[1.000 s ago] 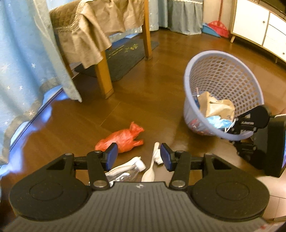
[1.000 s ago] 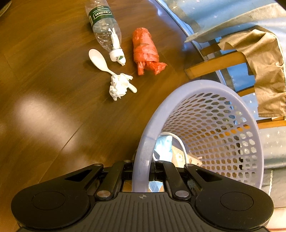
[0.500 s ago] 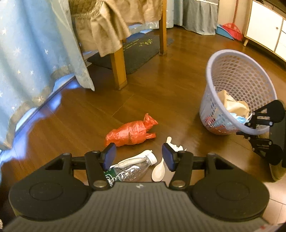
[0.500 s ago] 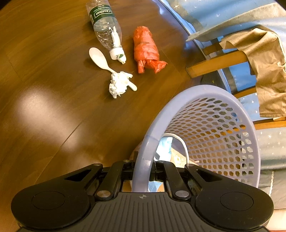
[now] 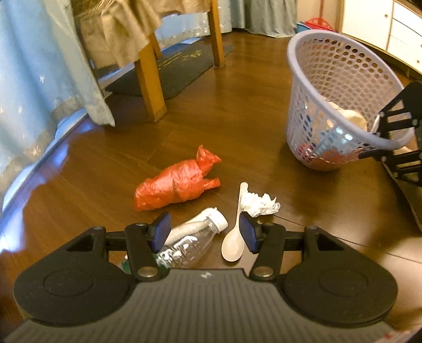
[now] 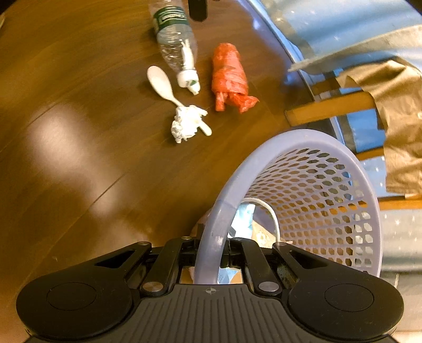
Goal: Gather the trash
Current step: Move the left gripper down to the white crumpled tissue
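Observation:
On the wooden floor lie a clear plastic bottle (image 5: 190,238), a white spoon (image 5: 234,237), a crumpled white tissue (image 5: 259,201) and a red plastic bag (image 5: 176,184). My left gripper (image 5: 204,233) hangs open above the bottle's neck and the spoon, touching neither. My right gripper (image 6: 211,250) is shut on the rim of the lilac mesh basket (image 6: 303,195), which is tilted and holds paper and wrappers. From the right wrist view the bottle (image 6: 175,43), spoon (image 6: 162,84), tissue (image 6: 186,124) and bag (image 6: 229,76) lie ahead of the basket.
A wooden table leg (image 5: 150,79) with a tan cloth hanging over it stands behind the trash. A blue curtain (image 5: 39,79) runs along the left. A dark mat (image 5: 168,71) lies farther back. White cabinets (image 5: 382,23) line the far right wall.
My left gripper has pulled back and risen, bringing the bottle and spoon fully into view between its fingers. The basket has been tipped more upright by my right gripper.

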Demonstrator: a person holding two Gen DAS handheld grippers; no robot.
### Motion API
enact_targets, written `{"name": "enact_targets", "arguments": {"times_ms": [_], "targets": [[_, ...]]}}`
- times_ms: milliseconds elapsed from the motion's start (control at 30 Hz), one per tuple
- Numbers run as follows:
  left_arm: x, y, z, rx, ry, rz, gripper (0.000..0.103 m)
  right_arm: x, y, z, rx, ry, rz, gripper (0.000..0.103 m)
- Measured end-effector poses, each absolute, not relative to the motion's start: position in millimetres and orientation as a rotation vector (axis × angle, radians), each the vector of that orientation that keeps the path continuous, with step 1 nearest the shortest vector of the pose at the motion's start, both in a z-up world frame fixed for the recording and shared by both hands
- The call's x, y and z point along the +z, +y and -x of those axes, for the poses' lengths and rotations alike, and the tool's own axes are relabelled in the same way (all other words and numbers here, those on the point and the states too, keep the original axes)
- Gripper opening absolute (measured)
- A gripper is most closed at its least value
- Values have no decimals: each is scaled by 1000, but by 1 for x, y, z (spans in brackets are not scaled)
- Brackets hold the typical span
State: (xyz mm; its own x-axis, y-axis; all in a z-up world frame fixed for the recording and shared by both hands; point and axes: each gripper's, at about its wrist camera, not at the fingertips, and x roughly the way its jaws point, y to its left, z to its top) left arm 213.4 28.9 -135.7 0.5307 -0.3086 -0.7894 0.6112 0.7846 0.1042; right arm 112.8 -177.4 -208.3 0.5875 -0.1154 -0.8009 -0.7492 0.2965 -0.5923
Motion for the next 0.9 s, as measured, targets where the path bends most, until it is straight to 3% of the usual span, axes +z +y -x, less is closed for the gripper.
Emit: {"name": "enact_targets", "arguments": {"times_ms": [467, 900], "targets": [[-177, 29, -209, -522, 861, -504, 51, -206, -191, -125, 615, 846, 1282, 4], [-213, -47, -217, -667, 848, -489, 58, -226, -194, -127, 575, 827, 1395, 3]]}}
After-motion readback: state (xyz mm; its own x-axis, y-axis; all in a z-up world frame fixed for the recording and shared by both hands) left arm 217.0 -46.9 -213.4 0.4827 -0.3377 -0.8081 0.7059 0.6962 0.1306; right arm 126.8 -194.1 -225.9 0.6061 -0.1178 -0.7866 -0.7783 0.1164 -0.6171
